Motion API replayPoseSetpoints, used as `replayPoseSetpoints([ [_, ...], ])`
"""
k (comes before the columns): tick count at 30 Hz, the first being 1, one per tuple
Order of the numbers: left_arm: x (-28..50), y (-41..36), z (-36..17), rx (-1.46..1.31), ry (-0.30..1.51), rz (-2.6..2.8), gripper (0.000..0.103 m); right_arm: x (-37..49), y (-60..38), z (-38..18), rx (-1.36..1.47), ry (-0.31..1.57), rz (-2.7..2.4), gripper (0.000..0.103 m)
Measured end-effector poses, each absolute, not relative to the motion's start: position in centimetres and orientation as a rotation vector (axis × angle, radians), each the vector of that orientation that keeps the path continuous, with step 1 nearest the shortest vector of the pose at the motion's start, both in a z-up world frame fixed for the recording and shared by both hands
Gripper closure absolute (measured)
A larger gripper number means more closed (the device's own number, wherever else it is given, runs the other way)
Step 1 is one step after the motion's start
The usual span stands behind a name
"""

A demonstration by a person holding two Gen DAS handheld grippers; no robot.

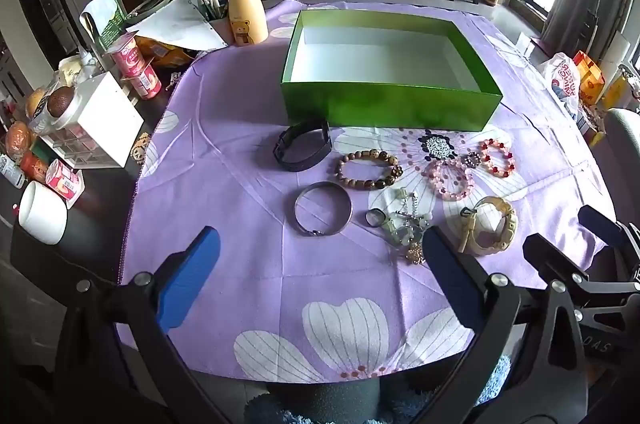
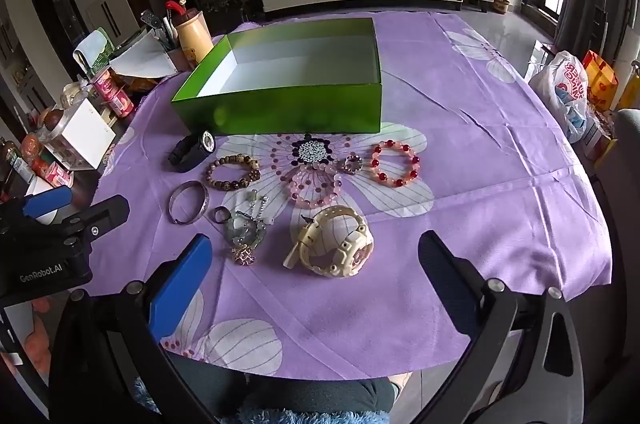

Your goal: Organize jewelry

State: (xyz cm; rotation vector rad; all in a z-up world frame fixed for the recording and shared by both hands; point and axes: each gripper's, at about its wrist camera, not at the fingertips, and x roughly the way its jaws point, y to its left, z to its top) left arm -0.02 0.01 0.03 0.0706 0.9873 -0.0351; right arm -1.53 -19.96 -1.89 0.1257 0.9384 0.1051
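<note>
left wrist: near table edge, facing green box (image 1: 390,103) | right wrist: same, further right | shared: box, jewelry

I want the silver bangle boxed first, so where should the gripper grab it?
Pinch the silver bangle across its thin rim on the near side, coming straight down with the left gripper. It lies flat on the cloth, so only the band's edge offers a hold.
</note>
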Motion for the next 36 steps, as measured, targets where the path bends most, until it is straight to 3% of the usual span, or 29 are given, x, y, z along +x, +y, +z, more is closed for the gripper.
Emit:
replayPoseSetpoints([
  [36, 0.28, 0.09, 0.68, 0.067, 0.965, -0.037, 0.002, -1.15, -19.45, -1.68, 0.116, 0.939, 0.109, 0.001],
])
